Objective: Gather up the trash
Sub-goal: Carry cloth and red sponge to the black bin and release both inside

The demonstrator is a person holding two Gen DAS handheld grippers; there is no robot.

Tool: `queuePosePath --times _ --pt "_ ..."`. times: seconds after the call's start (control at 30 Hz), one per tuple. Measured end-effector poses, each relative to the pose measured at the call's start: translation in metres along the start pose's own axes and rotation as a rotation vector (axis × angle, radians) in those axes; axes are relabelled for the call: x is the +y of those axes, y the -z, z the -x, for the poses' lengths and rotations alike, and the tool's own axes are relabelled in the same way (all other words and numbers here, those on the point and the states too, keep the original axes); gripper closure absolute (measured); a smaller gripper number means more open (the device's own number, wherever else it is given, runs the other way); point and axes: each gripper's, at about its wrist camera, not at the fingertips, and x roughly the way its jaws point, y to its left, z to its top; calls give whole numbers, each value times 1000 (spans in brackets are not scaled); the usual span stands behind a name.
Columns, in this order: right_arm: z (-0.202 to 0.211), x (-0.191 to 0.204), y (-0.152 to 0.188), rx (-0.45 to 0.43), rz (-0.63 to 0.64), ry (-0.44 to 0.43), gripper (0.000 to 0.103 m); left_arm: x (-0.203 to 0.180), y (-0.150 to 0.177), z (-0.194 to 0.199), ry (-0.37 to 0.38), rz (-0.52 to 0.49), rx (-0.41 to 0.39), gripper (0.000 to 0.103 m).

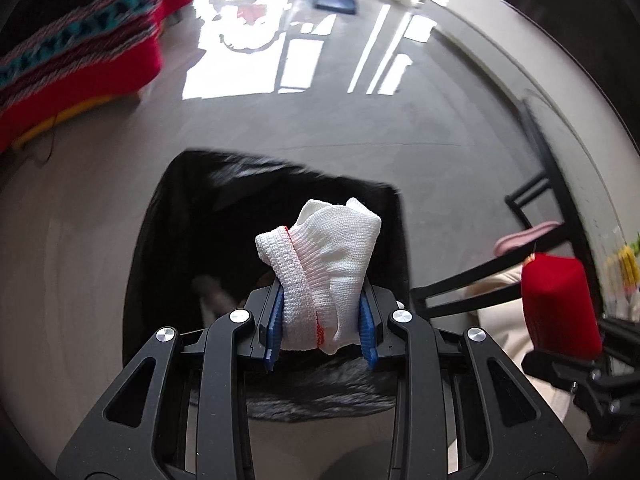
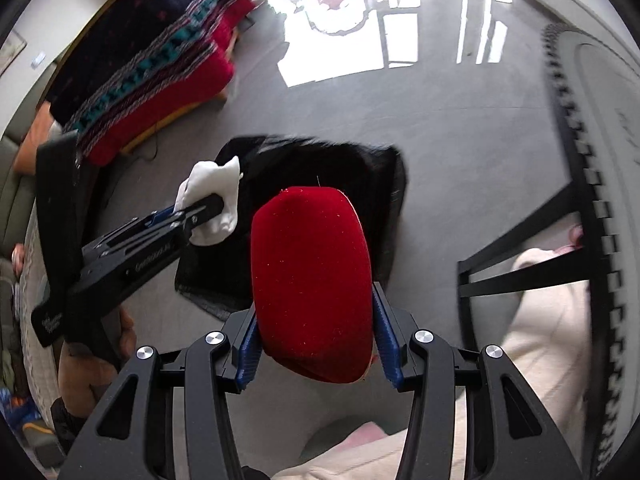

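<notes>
Below, at the bottom centre of the left wrist view, the left gripper [image 1: 322, 326] is seen clamped on a bunched white knitted glove [image 1: 324, 264] with a red-stitched cuff, held between the blue pads [image 1: 276, 320] directly over the dark opening of a black-lined trash bin [image 1: 192, 248]. In the right wrist view, the right gripper [image 2: 316, 344] is closed around a red velvet box [image 2: 310, 280], which is held upright and covers the near right part of the bin [image 2: 372, 184]. The left gripper [image 2: 208, 210] is seen there entering from the left of the frame, angled toward the bin, with the glove [image 2: 212, 192] over the bin's left edge. A glossy grey floor [image 1: 320, 120] is spread beneath, with bright window reflections in the upper centre. A red patterned blanket [image 2: 160, 80] is draped over furniture at the upper left, and black chair legs [image 2: 520, 256] are seen at the right.
</notes>
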Motion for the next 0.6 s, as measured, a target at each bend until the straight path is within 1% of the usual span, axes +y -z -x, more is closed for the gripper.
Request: queuePosePath --times 0.1,0.13,0.17,0.2,0.23,0.27,0.3,0.4,0.5,0.6 --pt "-16 12 4 41 25 1 53 16 7 -1 -25 36 6 71" --pt "-20 15 2 50 32 -2 53 23 9 0 -35 55 4 58" --pt "-20 15 4 54 36 -8 52 27 10 1 -45 73 3 25" --pt "-22 19 3 57 36 -18 47 33 9 2 -75 104 -3 7" --pt "-23 21 1 61 35 -22 42 36 10 6 -90 122 -18 6" --pt "-22 20 0 53 26 -21 33 40 9 8 -101 142 -25 6" --pt "-21 19 0 37 18 -22 31 45 8 9 -99 160 -24 6" --pt "-19 15 1 30 11 -19 31 52 7 10 -71 194 -13 6" --pt "-19 10 2 37 -8 -37 31 50 8 9 -76 186 -6 6" --pt "-20 7 4 38 -10 -36 31 45 8 6 -73 173 8 6"
